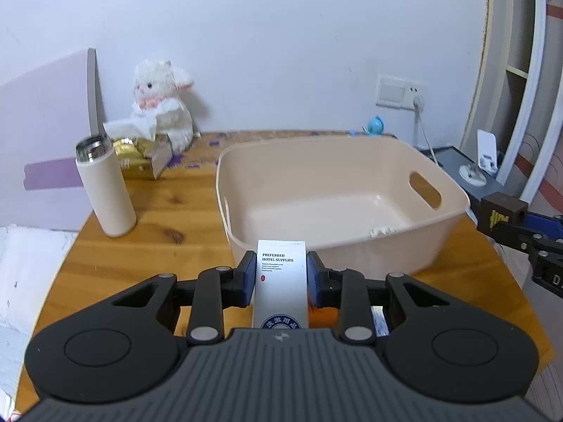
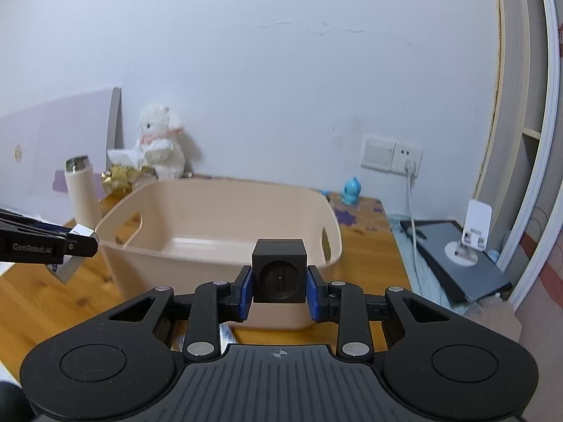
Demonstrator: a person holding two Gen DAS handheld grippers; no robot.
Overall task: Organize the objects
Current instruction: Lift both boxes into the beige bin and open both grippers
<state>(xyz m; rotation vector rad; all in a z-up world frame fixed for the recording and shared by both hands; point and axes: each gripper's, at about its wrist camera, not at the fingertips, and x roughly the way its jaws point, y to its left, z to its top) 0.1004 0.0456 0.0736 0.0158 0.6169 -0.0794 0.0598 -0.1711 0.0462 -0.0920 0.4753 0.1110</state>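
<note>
With both tools loaded, the left gripper has its blue pads pinched on the sides of a white packet printed "PREFERRED HOTEL SUPPLIES", long axis running straight out along the fingers toward 12 o'clock, top edge up. The right gripper is clamped on a small dark cube, a round recess on the face turned to the camera. Both items are off the wooden table, carried in the air.

What the next move turns on: the beige bin lies dead ahead at 12 o'clock from each gripper, near rim just beyond and slightly below the held items. From the left tool the bin's handle slot shows at 1 o'clock; the right tool enters that view at 3 o'clock with the cube, beside the bin's right wall. From the right wrist, the left tool sits at 9 o'clock, by the bin's left corner.

The bin looks nearly empty, only a small pale scrap by the near wall. Neither tool seems clearly closer; each likely needs a short forward reach over the rim, then release.

Bystanders at 10–11 o'clock: cream tumbler, gold tissue box, white plush.
</note>
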